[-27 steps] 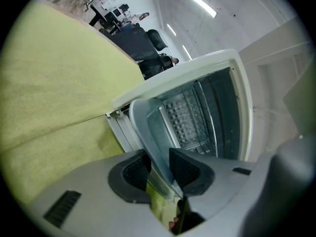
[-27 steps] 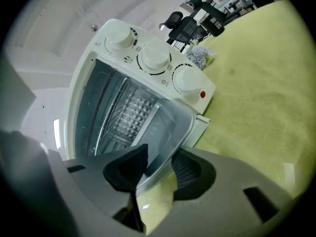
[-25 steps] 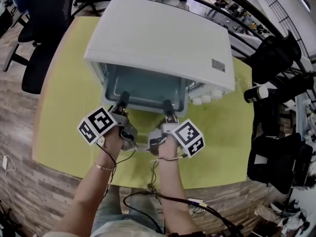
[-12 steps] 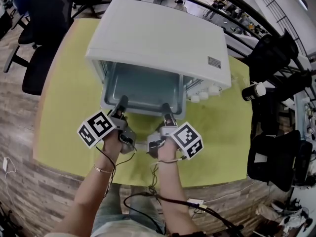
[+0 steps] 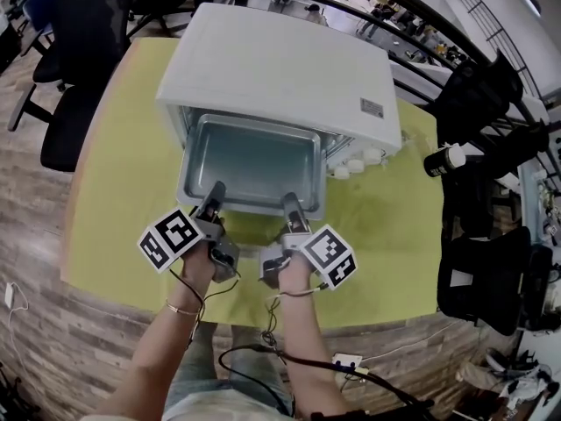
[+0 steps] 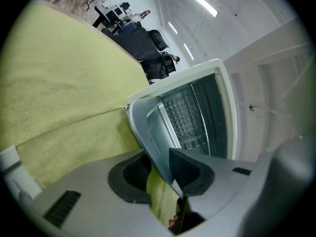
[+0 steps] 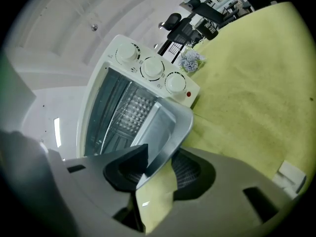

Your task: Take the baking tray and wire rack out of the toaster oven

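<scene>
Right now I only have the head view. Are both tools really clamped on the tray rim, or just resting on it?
Observer: The left gripper view shows the left tool with one pad on each face of the baking tray rim, pressed against it.
Operator: And the right one?
Observer: It's the same there. In the right gripper view the right tool pinches the rim close to a rounded corner of the tray.
Operator: Can you see anything on the oven's front that I can't?
Observer: Yes. The right gripper view shows three white knobs with a small red lamp beside the end one. I can't tell whether the lamp is lit.
</scene>
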A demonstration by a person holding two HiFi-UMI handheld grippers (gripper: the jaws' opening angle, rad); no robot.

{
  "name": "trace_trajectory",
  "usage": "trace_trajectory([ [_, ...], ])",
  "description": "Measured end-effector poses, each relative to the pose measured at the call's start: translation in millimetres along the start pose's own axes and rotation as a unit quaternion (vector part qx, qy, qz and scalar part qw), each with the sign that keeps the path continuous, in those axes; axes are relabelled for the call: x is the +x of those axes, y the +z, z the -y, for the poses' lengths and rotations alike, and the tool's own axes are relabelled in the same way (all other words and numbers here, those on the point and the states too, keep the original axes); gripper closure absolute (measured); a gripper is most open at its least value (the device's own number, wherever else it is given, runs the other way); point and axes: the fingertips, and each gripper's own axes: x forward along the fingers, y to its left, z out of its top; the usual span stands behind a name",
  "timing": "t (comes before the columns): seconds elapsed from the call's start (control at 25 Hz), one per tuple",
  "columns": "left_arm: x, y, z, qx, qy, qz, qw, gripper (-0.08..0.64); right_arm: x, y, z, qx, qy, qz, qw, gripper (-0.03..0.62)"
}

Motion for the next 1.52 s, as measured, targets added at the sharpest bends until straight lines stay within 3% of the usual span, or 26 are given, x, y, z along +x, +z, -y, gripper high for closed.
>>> trace_trajectory([
  [0.48, -27.4, -14.3, -4.9, -0.01, 0.005, -0.015, 0.9998, 0.453, -28.8, -16.8, 3.8, 0.0, -0.011, -0.011, 1.0, 0.443],
  [0.72, -43.6, -17.6, -1.2, 0.006, 0.0, -0.024, 0.9997, 0.454, -44.6, -28.1, 4.0, -0.002, -0.011, -0.018, 1.0, 0.438],
  [1.52, -105.3, -21.2, 36.5, 0.026, -0.03, -0.081, 0.996, 0.449, -119.1, -38.8, -40.4, -0.024, -0.015, 0.022, 0.999, 0.431],
])
